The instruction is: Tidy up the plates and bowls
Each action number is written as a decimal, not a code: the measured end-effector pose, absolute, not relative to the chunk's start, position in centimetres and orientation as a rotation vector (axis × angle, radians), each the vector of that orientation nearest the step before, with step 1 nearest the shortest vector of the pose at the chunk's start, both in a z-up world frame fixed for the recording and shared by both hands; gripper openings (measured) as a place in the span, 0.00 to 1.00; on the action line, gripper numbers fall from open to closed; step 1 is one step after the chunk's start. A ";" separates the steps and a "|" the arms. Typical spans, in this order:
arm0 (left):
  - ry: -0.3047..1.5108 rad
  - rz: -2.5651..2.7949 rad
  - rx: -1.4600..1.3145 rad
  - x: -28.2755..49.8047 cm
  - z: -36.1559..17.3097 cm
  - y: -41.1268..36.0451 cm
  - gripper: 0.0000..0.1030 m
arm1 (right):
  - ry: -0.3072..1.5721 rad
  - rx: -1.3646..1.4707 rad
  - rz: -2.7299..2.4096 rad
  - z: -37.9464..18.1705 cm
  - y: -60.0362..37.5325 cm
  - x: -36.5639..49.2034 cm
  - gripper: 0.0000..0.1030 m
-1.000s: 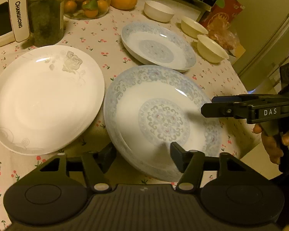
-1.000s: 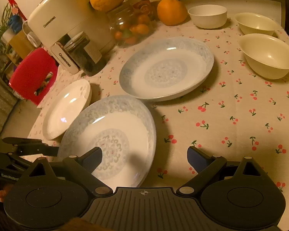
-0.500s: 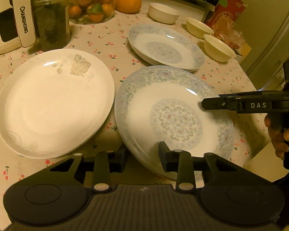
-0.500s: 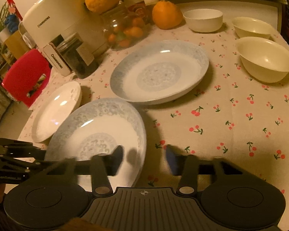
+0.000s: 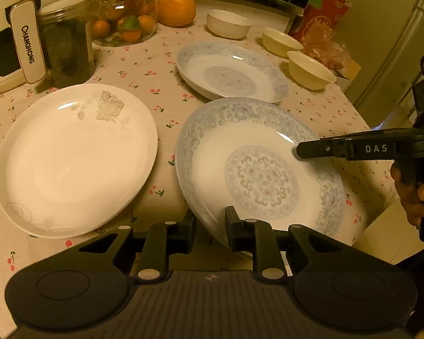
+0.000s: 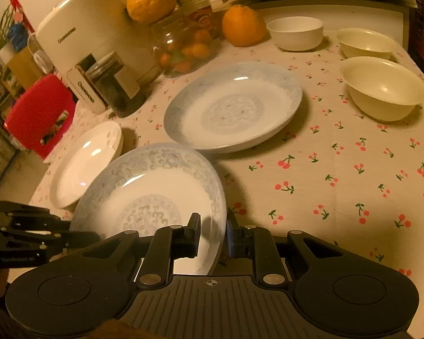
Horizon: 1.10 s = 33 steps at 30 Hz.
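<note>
Both grippers' fingers are closing on the rim of the near blue-patterned plate (image 5: pixel 257 169), the left gripper (image 5: pixel 210 226) at its near edge, the right gripper (image 6: pixel 212 236) at the opposite side. Just behind this plate on the worktop (image 6: pixel 339 175) lies a second blue plate (image 5: pixel 231 73); left of it a white plate (image 5: pixel 73 158). Beyond stand three bowls (image 6: pixel 381 87), a dark jar (image 5: pixel 66 45) and an orange (image 5: pixel 176 7).

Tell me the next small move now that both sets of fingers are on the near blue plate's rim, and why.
Probably lift it straight up, level, with both hands. The left gripper and right gripper are closing on opposite edges of the near blue plate, rim between the fingers. The matching blue plate lies just beyond, its likely stacking spot.
</note>
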<state>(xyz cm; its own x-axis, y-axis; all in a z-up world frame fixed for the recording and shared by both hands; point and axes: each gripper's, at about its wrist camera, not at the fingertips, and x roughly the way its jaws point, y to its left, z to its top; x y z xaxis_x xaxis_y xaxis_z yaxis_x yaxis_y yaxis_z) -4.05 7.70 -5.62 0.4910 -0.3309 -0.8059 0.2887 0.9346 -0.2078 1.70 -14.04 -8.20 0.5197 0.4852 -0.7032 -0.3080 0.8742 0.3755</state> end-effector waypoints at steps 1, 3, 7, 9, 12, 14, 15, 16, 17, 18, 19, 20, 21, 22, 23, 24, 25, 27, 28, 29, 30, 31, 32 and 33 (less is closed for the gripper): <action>0.986 -0.377 -0.049 -4.1 -5.5 7.6 0.19 | 0.909 0.221 0.478 -8.1 -14.1 1.7 0.18; 0.977 -0.378 -0.056 -4.0 -5.3 7.7 0.18 | 0.909 0.228 0.474 -8.0 -14.3 1.7 0.18; 0.945 -0.372 -0.084 -3.9 -4.7 8.0 0.17 | 0.905 0.264 0.470 -7.5 -14.8 1.7 0.18; 0.931 -0.367 -0.098 -3.8 -4.4 8.0 0.16 | 0.896 0.278 0.468 -7.1 -15.0 1.8 0.18; 0.911 -0.359 -0.114 -3.6 -4.0 8.0 0.15 | 0.882 0.301 0.458 -6.6 -15.2 2.0 0.18; 0.905 -0.355 -0.135 -3.3 -3.8 8.1 0.15 | 0.876 0.312 0.452 -6.4 -15.4 2.2 0.18; 0.903 -0.354 -0.146 -3.1 -3.7 8.0 0.15 | 0.874 0.318 0.448 -6.3 -15.5 2.4 0.18; 0.902 -0.351 -0.153 -2.9 -3.6 8.0 0.15 | 0.874 0.325 0.443 -6.3 -15.6 2.6 0.18; 0.901 -0.346 -0.157 -2.7 -3.5 7.9 0.15 | 0.873 0.332 0.438 -6.3 -15.7 2.8 0.18; 0.900 -0.344 -0.160 -2.5 -3.5 7.8 0.15 | 0.872 0.337 0.431 -6.2 -15.8 3.0 0.18; 0.899 -0.341 -0.165 -2.2 -3.4 7.7 0.14 | 0.869 0.340 0.424 -6.2 -15.9 3.2 0.18; 0.899 -0.337 -0.172 -2.0 -3.4 7.5 0.14 | 0.865 0.342 0.419 -6.1 -16.0 3.4 0.18; 0.899 -0.333 -0.179 -1.8 -3.3 7.5 0.14 | 0.858 0.343 0.415 -5.9 -16.1 3.6 0.18; 0.900 -0.330 -0.189 -1.6 -3.3 7.4 0.14 | 0.852 0.346 0.411 -5.8 -16.2 3.8 0.18; 0.899 -0.328 -0.197 -1.2 -3.2 7.3 0.14 | 0.846 0.354 0.405 -5.7 -16.4 4.0 0.18; 0.897 -0.326 -0.201 -1.0 -3.1 7.3 0.14 | 0.840 0.359 0.401 -5.5 -16.6 4.1 0.18; 0.892 -0.325 -0.204 -0.7 -3.0 7.2 0.14 | 0.834 0.364 0.398 -5.4 -16.8 4.4 0.18; 0.885 -0.321 -0.208 -0.2 -2.8 7.0 0.14 | 0.826 0.379 0.390 -5.2 -17.1 4.9 0.18; 0.883 -0.316 -0.210 0.1 -2.7 6.9 0.14 | 0.824 0.386 0.386 -5.2 -17.3 5.2 0.18; 0.881 -0.311 -0.213 0.4 -2.6 6.8 0.14 | 0.823 0.390 0.380 -5.1 -17.4 5.5 0.18; 0.878 -0.306 -0.215 0.7 -2.5 6.7 0.14 | 0.823 0.392 0.374 -5.2 -17.4 5.8 0.18; 0.876 -0.301 -0.215 1.0 -2.5 6.6 0.14 | 0.824 0.394 0.370 -5.2 -17.4 6.1 0.18; 0.873 -0.295 -0.213 1.3 -2.4 6.5 0.14 | 0.827 0.399 0.366 -5.3 -17.5 6.4 0.18; 0.869 -0.286 -0.212 1.7 -2.4 6.4 0.14 | 0.831 0.404 0.364 -5.3 -17.5 6.7 0.18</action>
